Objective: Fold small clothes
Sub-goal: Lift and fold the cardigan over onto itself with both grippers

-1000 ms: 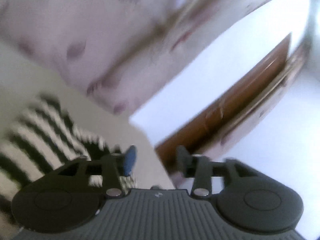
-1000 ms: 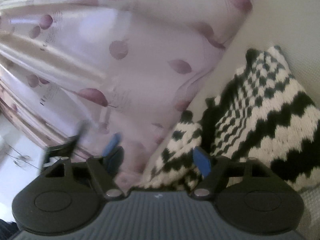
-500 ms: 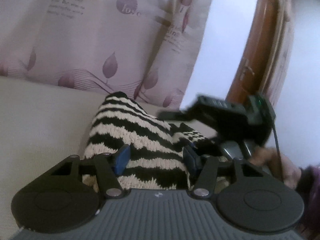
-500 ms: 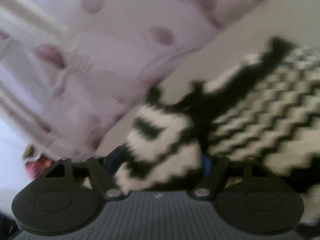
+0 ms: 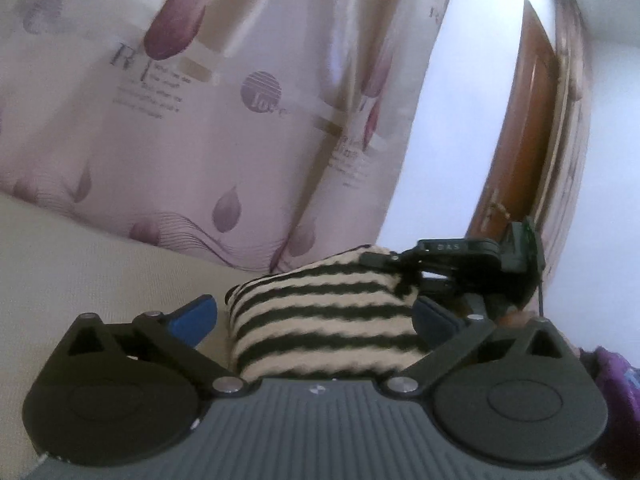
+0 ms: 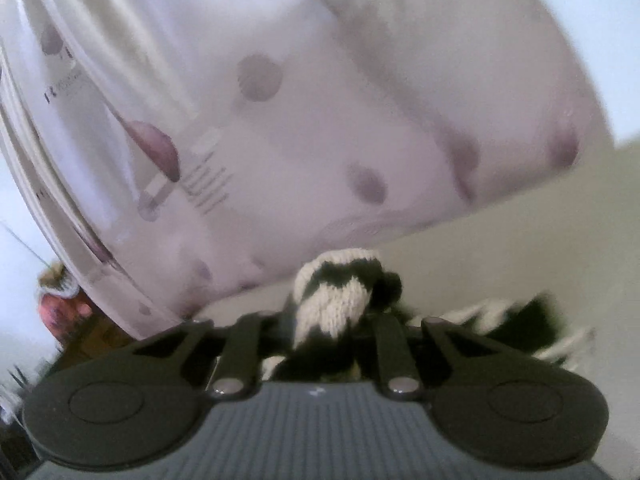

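A black-and-cream striped knitted garment lies bunched on the cream surface. My left gripper is open, its blue-padded fingers on either side of the garment's near fold. My right gripper is shut on a bunched end of the garment and shows in the left wrist view at the garment's far right edge. More of the garment trails to the right behind it.
A pink curtain with purple leaf prints hangs just behind the surface. A brown wooden door and white wall stand at the right. A purple sleeve is at the right edge.
My right gripper has closed on the garment's end and lifted it. My left gripper has swung from the door toward the garment, opened wider, and now straddles its near fold.
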